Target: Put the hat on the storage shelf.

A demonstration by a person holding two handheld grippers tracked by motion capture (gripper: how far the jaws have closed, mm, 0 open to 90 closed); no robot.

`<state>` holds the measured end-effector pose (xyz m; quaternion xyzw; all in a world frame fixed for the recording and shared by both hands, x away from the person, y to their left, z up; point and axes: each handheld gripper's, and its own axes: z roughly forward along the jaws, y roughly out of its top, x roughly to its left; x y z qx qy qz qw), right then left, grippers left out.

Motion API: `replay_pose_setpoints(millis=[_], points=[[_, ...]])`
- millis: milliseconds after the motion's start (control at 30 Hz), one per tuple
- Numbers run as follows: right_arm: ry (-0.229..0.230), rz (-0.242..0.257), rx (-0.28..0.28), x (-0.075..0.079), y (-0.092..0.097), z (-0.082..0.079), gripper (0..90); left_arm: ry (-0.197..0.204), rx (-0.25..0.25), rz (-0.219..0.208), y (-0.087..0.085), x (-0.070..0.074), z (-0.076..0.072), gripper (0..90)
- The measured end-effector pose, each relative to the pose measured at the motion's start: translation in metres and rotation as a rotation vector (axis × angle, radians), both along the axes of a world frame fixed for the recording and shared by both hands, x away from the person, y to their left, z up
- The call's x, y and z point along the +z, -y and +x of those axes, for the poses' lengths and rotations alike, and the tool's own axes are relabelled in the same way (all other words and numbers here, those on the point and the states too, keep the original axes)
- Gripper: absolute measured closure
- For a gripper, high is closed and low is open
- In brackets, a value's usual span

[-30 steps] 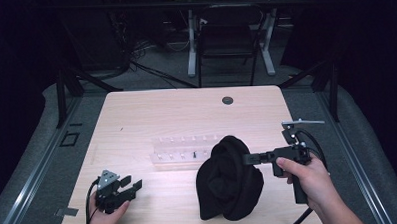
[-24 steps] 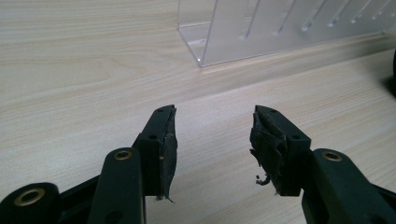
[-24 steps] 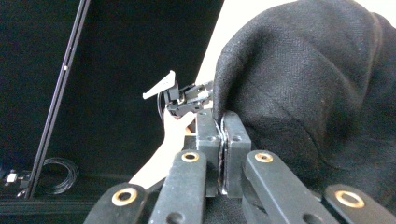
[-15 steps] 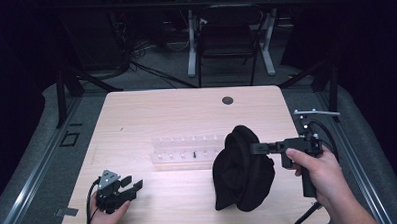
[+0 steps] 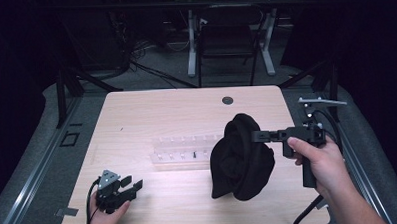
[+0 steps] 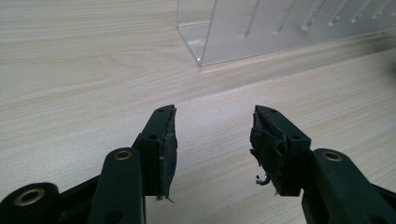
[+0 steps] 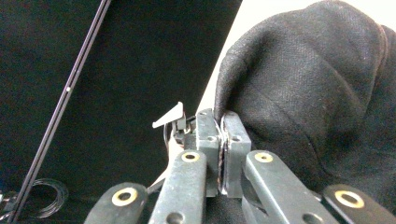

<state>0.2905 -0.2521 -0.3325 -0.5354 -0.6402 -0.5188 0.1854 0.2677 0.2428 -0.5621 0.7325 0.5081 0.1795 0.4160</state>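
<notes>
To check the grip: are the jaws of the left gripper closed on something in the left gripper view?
No, the left gripper has its jaws apart, with bare light wooden table between them.

My high camera looks forward and down over the table [image 5: 151, 113]; both gripper cameras sit close behind their jaws, the left sharing the clear rack [image 6: 280, 28].

The cloth [image 5: 242, 160] hangs over the table [image 5: 156, 108], right of the rack [image 5: 185, 152]. The left gripper [image 5: 131, 187] rests near the table's front left corner.
</notes>
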Motion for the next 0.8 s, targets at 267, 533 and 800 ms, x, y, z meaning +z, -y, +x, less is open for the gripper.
replay_pose_setpoints(millis=[267, 533, 800], points=[[0.031, 0.003, -0.018, 0.015, -0.003, 0.005, 88.4, -0.002, -0.001, 0.002, 0.0, 0.0, 0.0, 50.2], [0.043, 0.005, -0.028, 0.024, -0.007, 0.012, 88.4, -0.001, -0.001, 0.0, 0.0, 0.0, 0.0, 50.2], [0.054, 0.003, -0.033, 0.03, -0.018, 0.025, 88.4, -0.003, -0.003, -0.001, -0.001, 0.001, 0.0, 50.2]])
